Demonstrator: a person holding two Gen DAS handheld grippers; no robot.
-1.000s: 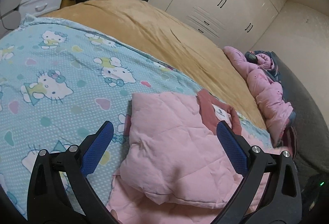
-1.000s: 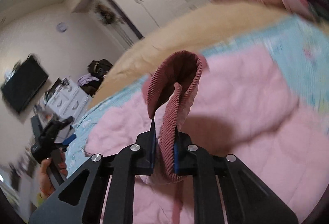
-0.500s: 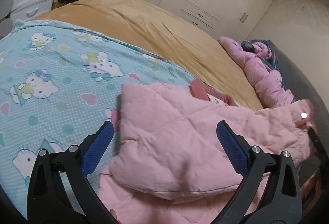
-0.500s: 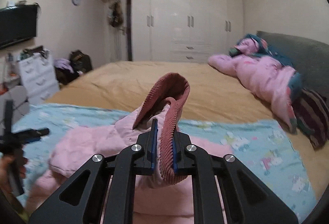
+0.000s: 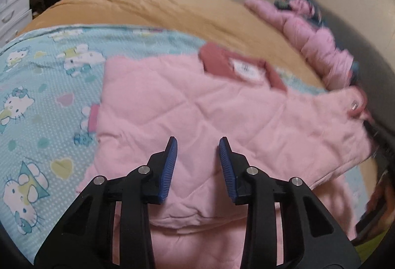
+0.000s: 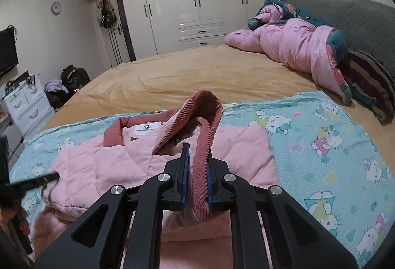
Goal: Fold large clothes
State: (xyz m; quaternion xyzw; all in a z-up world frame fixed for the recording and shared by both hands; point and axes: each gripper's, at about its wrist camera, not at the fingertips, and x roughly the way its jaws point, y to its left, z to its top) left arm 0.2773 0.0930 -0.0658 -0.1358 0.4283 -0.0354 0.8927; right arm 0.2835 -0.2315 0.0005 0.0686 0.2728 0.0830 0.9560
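A pink quilted jacket [image 5: 197,108] with a dark pink collar [image 5: 222,64] lies on a blue cartoon-print sheet [image 5: 37,96] on the bed. My left gripper [image 5: 197,148] hovers over the jacket's middle, its jaws partly closed with a gap and nothing between them. My right gripper [image 6: 196,170] is shut on the jacket's ribbed dark pink cuff [image 6: 202,126], holding the sleeve up over the jacket body [image 6: 98,165]. The sleeve stretches to the right in the left wrist view [image 5: 333,116]. The white label at the collar [image 6: 145,129] faces up.
The tan bed cover [image 6: 197,71] stretches behind the sheet. A pink duvet [image 6: 291,44] and a dark headboard [image 6: 345,15] are at the right. A white wardrobe [image 6: 197,5] lines the far wall. White drawers [image 6: 27,103] and bags stand at the left.
My left gripper's jaws have narrowed from wide open to a small gap. My right gripper has pulled the cuff and sleeve out to the right, spreading the jacket.
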